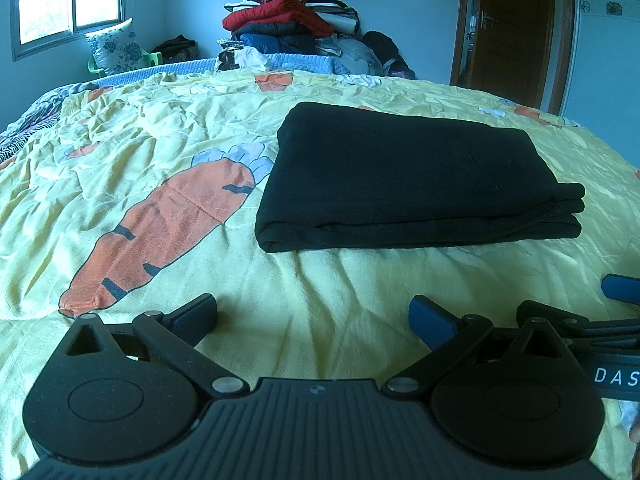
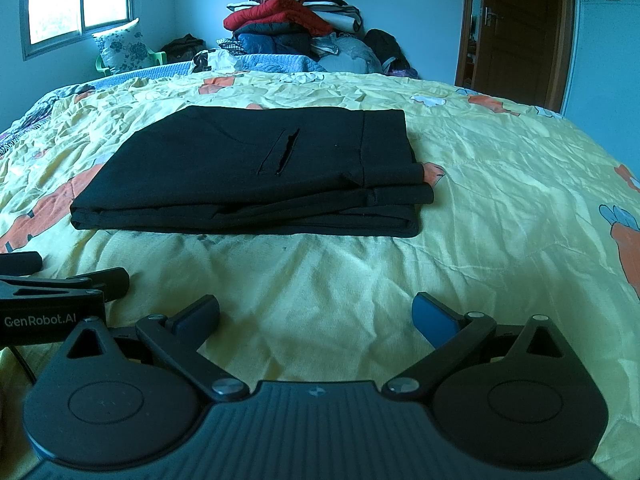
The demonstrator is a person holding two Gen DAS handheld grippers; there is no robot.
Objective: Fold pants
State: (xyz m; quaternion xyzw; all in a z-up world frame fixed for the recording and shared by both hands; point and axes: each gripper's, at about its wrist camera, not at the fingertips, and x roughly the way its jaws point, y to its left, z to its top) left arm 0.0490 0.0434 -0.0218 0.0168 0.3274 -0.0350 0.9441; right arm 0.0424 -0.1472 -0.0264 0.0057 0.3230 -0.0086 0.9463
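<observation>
Left wrist view: the left gripper (image 1: 313,317) hangs low over the near part of the bed (image 1: 328,288), its jaws spread wide and released, nothing between them but wrinkled yellow bedspread (image 1: 132,128). The black pants (image 1: 404,176) lie ahead and a little to the right, folded into a flat rectangular stack, resting on the bedspread well apart from the jaws. Its layered fold edges show at the stack's right end. A large orange carrot print (image 1: 160,236) sits just beside the stack on the left. At the right border part of the right gripper (image 1: 620,312) shows, near the left one. Beyond the far edge of the bed rises a pile of clothes (image 1: 296,16) against the wall; a window (image 1: 68,0) is at the far left and a brown door (image 1: 516,28) at the far right.

Right wrist view: the right gripper (image 2: 316,316) is likewise low over the near edge of the bed (image 2: 500,184), jaws apart and empty. The pants (image 2: 256,168) lie ahead and to the left — a slit pocket opening (image 2: 284,152) shows on the top layer, and the stacked folds are visible along the near side. At the left border the left gripper (image 2: 64,280) appears, lettered "GenRobot.AI". A flowered pillow (image 2: 124,46) stands below the window (image 2: 80,0) — the clothes pile (image 2: 296,20) and door (image 2: 520,28) are behind the bed
</observation>
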